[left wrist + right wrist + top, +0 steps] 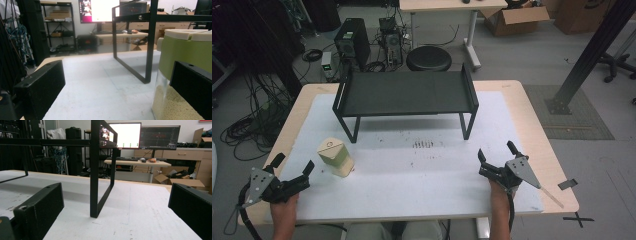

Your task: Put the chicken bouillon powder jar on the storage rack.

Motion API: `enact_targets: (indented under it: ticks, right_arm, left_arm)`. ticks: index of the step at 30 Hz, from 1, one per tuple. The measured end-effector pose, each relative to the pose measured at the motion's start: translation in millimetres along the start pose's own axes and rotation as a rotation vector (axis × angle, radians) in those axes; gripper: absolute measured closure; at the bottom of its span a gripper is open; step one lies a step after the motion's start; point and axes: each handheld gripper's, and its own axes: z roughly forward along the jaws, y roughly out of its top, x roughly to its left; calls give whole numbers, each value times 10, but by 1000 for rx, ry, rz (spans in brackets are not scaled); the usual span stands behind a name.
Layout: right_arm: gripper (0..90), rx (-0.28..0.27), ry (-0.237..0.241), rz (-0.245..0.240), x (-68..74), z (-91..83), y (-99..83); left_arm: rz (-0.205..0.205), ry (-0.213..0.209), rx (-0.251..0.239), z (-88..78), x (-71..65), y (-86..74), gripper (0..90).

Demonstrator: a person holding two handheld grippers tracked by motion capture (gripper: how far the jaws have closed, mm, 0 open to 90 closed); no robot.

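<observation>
Both grippers' jaws stand wide open, nothing between them. Nearest the left gripper [292, 171] stands one green-lidded canister [335, 156], just ahead of it and in front of the single black rack [406, 93]. Grain fills its clear base, so probably weighty, smooth-walled; grip the flat sides. The right gripper [497, 151] waits well apart.

Dim, even room light; monitors glare white; near foreground softly blurred.
</observation>
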Motion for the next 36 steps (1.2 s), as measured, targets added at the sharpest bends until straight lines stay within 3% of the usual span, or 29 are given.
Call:
enact_targets:
  ticks: [21,28,36]
  right_arm:
    - [0,3,-1,-8,7,5,2]
    - [0,7,0,-9,10,8,3]
    - [0,8,-1,-10,11,10,4]
  left_arm:
    - [-10,-1,-9,-8,8,-1,4]
    - [-67,3,-16,-21,57,6,2]
    - [-69,-15,-49,-105,49,159,2]
